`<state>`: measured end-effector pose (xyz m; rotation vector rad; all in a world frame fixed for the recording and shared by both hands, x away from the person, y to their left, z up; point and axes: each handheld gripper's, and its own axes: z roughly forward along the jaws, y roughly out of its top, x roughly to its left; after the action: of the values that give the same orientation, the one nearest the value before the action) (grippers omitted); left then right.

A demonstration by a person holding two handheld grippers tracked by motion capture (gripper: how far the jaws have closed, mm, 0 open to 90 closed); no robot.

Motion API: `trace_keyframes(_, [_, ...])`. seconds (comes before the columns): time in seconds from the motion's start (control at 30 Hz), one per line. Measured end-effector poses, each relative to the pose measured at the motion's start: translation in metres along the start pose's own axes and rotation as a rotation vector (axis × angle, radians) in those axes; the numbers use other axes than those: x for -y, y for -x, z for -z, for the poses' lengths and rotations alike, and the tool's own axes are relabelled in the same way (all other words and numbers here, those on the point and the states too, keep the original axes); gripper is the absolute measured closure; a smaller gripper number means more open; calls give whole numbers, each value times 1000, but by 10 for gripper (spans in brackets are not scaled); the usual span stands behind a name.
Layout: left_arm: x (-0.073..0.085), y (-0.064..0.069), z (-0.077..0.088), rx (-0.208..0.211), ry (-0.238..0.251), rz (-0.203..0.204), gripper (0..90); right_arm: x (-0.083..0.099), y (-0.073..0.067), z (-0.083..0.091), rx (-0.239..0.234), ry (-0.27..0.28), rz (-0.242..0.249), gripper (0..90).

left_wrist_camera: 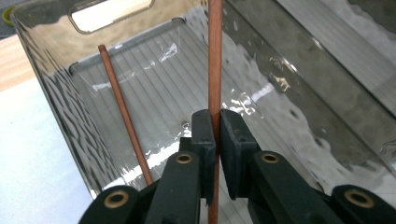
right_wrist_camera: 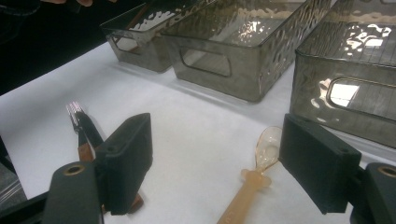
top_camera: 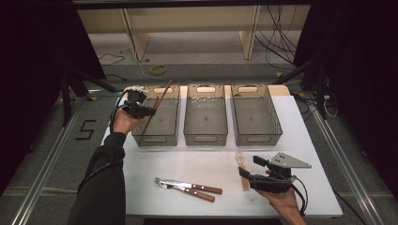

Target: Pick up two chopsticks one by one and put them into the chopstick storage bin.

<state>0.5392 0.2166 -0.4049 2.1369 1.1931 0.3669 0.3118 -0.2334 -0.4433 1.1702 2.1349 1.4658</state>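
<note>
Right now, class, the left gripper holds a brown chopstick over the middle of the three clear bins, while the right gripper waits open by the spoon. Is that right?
One detail is wrong. The left gripper holds the chopstick over the left bin, not the middle bin, as the high view shows. The rest stands: the right gripper waits open by the spoon.

A reddish-brown chopstick (left_wrist_camera: 215, 56) sat between the black pads of the left gripper (left_wrist_camera: 217, 135). Ahead of it, the bin (left_wrist_camera: 60, 98) was smoky grey with a rippled pattern. Near the right gripper (right_wrist_camera: 217, 158) lay a translucent amber spoon (right_wrist_camera: 261, 158).
</note>
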Motion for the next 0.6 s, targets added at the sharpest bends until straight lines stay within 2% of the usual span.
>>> trace_keyframes(0.33, [8, -4, -8, 1, -23, 29, 824, 0, 0, 0, 0, 0, 1, 266])
trace_keyframes(0.4, [8, -4, -7, 3, -24, 41, 766, 0, 0, 0, 0, 1, -1, 266])
trace_keyframes(0.5, [7, -1, -1, 19, -14, 34, 714, 0, 0, 0, 0, 1, 0, 266])
trace_keyframes(0.6, [6, 7, 6, 47, 14, 43, 595, 0, 0, 0, 1, 0, -3, 266])
